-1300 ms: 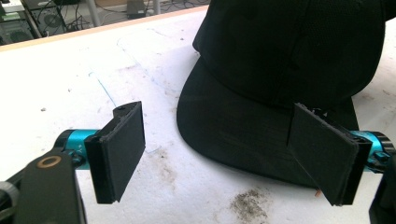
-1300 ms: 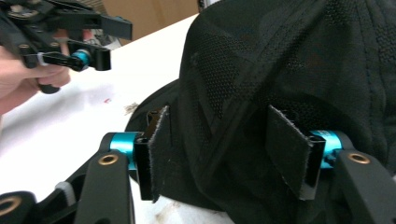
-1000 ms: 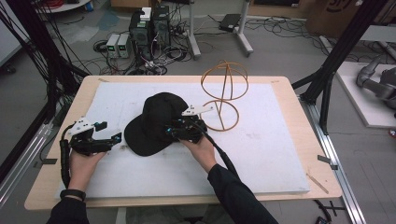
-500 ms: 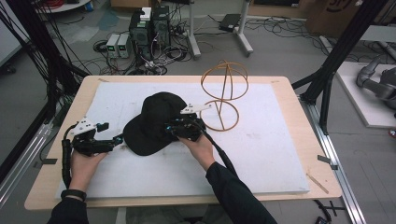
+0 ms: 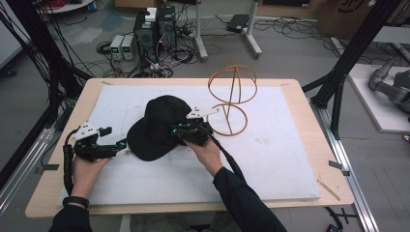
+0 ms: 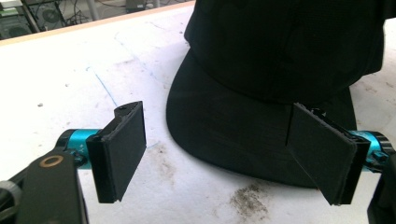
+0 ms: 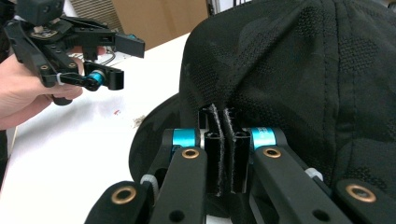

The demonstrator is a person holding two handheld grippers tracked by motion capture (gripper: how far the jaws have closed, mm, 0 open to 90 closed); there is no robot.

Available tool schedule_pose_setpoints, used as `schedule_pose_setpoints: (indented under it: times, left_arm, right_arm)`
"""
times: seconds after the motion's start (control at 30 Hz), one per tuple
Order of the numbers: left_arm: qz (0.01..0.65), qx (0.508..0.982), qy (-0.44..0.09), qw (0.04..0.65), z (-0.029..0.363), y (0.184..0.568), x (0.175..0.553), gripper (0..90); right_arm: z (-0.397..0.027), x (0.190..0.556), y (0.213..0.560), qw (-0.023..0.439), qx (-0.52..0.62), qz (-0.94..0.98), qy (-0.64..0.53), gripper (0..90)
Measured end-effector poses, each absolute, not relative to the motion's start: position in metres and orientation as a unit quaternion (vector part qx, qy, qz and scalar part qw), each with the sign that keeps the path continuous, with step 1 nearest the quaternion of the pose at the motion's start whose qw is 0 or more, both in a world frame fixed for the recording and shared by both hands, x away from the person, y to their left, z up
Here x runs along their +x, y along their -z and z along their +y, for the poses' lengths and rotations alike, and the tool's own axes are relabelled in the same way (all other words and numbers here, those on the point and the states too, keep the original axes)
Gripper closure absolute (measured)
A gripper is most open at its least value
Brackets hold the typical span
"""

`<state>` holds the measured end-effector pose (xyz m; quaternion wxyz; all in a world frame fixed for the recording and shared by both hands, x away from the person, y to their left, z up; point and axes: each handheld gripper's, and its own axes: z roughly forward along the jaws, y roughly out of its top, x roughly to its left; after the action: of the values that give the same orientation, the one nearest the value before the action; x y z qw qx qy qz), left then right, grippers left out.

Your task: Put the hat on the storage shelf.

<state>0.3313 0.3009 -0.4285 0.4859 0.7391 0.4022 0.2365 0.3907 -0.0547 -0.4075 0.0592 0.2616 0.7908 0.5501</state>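
Note:
A black cap (image 5: pixel 157 126) lies on the white mat (image 5: pixel 270 159), its brim toward the near left. My right gripper (image 5: pixel 180 132) is at the cap's right side. Its jaws have just been closing, and in the right gripper view (image 7: pixel 223 114) they pinch a fold of the cap's crown fabric (image 7: pixel 303 70). My left gripper (image 5: pixel 121 144) rests on the mat just left of the brim. The left gripper view has it open (image 6: pixel 214 114), with the brim (image 6: pixel 233 126) lying ahead between the wide-apart pads without touching them. This open gripper (image 7: pixel 122 60) is also at the upper left of the right gripper view.
A tan wire hat stand (image 5: pixel 232 96), a ring base with a hooped dome, stands right behind the cap. The wooden table (image 5: pixel 309 96) edges the mat. Computers and cables lie on the floor beyond, and black frame posts flank the table.
The right gripper's jaws have closed on the side of the cap. Both hands and the cap have kept their places.

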Motion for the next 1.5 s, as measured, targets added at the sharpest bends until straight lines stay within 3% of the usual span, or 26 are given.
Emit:
schedule_pose_setpoints:
  times: [0.5, 1.17, 1.5]
  left_arm:
    - [0.411, 0.724, -0.24, 0.499, 0.31, 0.428, 0.327, 20.1]
    - [0.425, 0.713, -0.235, 0.506, 0.318, 0.431, 0.325, 20.1]
    - [0.423, 0.717, -0.235, 0.502, 0.317, 0.431, 0.325, 20.1]
  right_arm:
    - [-0.062, 0.38, 0.377, 0.097, 0.224, 0.783, -0.573, 89.4]
    - [-0.077, 0.363, 0.288, 0.142, 0.162, 0.751, -0.624, 89.3]
    - [-0.11, 0.362, 0.251, 0.179, 0.164, 0.725, -0.645, 89.3]
